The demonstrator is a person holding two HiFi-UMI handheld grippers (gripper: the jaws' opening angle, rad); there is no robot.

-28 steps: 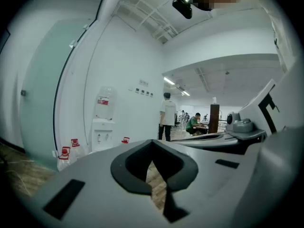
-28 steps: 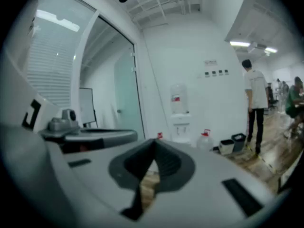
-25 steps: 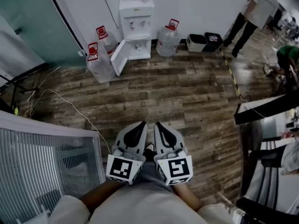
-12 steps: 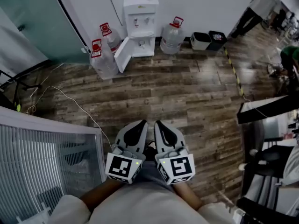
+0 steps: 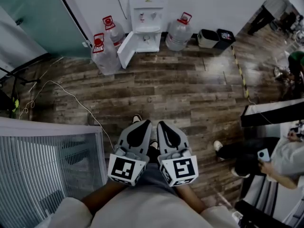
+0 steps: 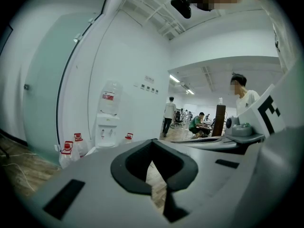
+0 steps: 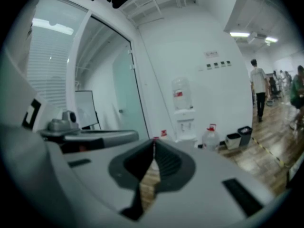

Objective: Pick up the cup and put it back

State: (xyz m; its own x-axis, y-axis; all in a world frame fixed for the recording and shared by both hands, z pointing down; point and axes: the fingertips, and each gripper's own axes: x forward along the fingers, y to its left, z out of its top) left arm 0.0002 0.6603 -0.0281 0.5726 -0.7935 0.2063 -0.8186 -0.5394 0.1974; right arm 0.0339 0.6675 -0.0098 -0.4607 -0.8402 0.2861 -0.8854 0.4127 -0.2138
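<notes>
The person stands on the wooden floor [image 5: 190, 89] with both tools held side by side, just in front of the body. The left gripper [image 5: 143, 124] has its jaws pressed together on nothing, and the right gripper [image 5: 161, 124] is likewise closed and empty. No cup shows anywhere I can see. Ahead, against the wall, stands a water dispenser [image 5: 147, 13] with big water bottles [image 5: 105, 56] beside it, and a cup may well be kept there, though that is a guess. I'd expect a light, thin-walled thing, easily crushed or tipped. A gentle pinch across the wall just below the rim, kept upright, seems the safest hold.
</notes>
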